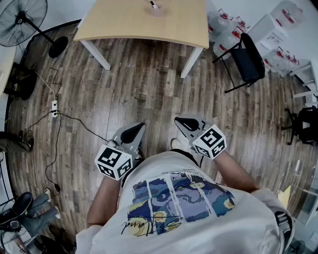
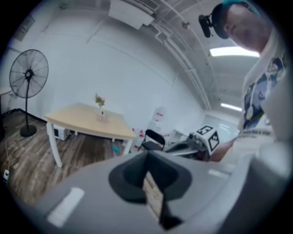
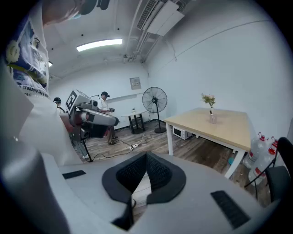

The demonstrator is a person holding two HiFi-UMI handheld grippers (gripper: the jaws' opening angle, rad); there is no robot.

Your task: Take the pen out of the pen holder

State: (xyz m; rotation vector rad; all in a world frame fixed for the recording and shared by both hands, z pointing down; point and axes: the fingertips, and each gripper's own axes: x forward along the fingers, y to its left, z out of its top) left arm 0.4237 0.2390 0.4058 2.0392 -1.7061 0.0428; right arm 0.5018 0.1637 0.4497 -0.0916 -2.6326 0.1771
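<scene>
The pen holder (image 1: pixel 155 10), a small clear glass with a flower-topped pen standing in it, sits at the far side of the light wooden table (image 1: pixel 124 25). It also shows as the pen holder (image 2: pixel 101 114) and the pen holder (image 3: pixel 212 118) on that table in the two gripper views. I stand on the wooden floor well back from the table. My left gripper (image 1: pixel 136 127) and right gripper (image 1: pixel 180 120) are held close to my body, both pointing towards the table. The left gripper (image 2: pixel 147 157) is shut and empty; so is the right gripper (image 3: pixel 146 157).
A black standing fan (image 1: pixel 20 20) is at the far left. A power strip (image 1: pixel 54 107) with cables lies on the floor. A black folding chair (image 1: pixel 248 59) and water bottles (image 1: pixel 226 27) stand right of the table. A microwave (image 3: pixel 184 133) sits under it.
</scene>
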